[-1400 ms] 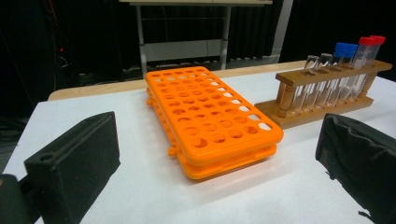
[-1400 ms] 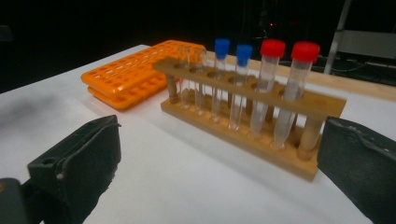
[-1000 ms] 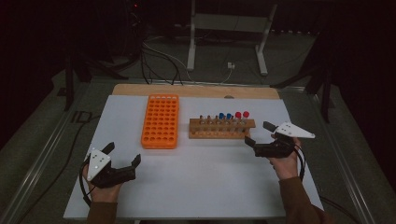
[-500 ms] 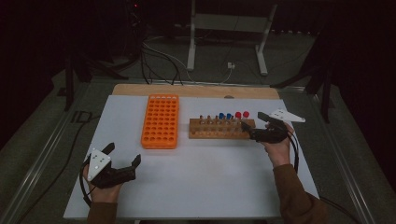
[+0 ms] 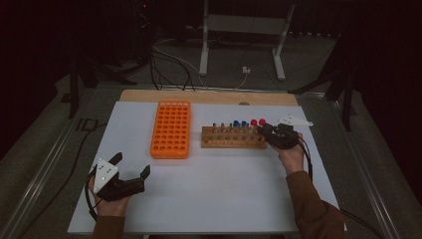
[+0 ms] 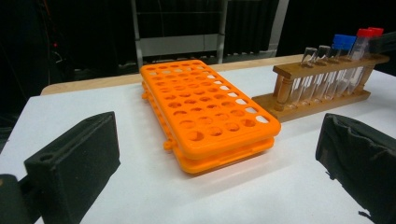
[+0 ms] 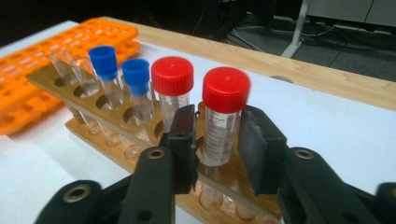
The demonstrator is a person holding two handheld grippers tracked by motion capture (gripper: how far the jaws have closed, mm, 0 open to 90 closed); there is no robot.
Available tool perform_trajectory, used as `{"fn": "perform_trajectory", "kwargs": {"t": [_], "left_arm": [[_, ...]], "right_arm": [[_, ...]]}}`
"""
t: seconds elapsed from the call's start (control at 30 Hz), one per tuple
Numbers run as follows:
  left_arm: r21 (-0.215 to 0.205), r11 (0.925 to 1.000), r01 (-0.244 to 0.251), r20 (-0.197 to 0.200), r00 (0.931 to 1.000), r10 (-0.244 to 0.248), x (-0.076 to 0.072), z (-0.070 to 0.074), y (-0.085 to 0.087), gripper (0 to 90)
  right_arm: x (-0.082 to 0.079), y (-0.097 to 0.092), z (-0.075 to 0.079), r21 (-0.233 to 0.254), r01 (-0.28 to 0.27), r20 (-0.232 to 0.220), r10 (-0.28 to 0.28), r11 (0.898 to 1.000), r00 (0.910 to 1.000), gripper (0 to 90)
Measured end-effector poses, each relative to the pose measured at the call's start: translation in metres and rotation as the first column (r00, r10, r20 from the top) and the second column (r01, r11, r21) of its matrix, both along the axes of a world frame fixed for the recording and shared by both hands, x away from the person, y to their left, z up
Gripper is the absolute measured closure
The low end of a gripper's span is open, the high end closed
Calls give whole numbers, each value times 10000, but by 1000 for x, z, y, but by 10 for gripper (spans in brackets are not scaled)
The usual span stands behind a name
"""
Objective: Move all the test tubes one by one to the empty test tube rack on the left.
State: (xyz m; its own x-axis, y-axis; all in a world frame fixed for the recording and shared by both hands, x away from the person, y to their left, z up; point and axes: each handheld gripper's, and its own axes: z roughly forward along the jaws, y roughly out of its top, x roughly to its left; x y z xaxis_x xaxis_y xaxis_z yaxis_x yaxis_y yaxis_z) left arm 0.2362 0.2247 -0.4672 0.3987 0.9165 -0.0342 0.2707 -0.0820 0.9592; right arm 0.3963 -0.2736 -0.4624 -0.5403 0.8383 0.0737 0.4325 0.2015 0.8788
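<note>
The right hand-held gripper (image 7: pixel 215 140) has its jaws around the end red-capped tube (image 7: pixel 223 122) at the right end of the wooden rack (image 5: pixel 234 138), one pad on each side of the clear body just below the cap. A thin gap seems to remain on the right side, so I'd say the jaws are nearly closed but not yet clamping; I can't be certain of contact. The tube stands upright in its hole, long axis vertical, cap up, right beside a second red-capped tube (image 7: pixel 172 93), with two blue-capped tubes (image 7: pixel 120 84) and some uncapped ones further left. The orange rack (image 5: pixel 170 128) lies flat on the table (image 5: pixel 224 189) to the left of the wooden one, all its holes empty. The left hand-held gripper (image 5: pixel 130 173) rests near the table's near left corner, jaws wide apart and holding nothing. The risk I see is the left jaw sitting so close to the neighbouring red tube: closing off-centre could nudge it. A lift that isn't straight up along the tube's axis could bind it in the hole and drag or tip the light wooden rack.
</note>
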Motion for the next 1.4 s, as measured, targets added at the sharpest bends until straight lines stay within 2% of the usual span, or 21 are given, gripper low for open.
{"fn": "perform_trajectory", "kwargs": {"t": [0.17,0.5,0.63,0.7,1.07,1.4], "left_arm": [[1,10000,20,-7,10000,-20,0,0,1,4],[-3,10000,25,-17,10000,-25,0,0,0,4],[-3,10000,25,-56,10000,-25,0,-1,0,4],[22,10000,19,-73,10000,-19,0,-1,0,4],[34,10000,24,-106,9999,-23,1,-2,0,4],[-52,10000,6,-123,9999,-7,0,-1,0,4]], "right_arm": [[5,5,-6,-30,130,-1,-130,9999,9999,727],[5,7,-7,-111,174,168,-173,9998,9997,746],[3,6,-5,19,223,272,-223,9998,9994,748],[1,5,0,33,214,468,-215,9998,9987,748],[-3,0,15,314,247,859,-273,9992,9959,749],[-10,-2,43,569,94,1309,-168,9983,9913,749]]}}
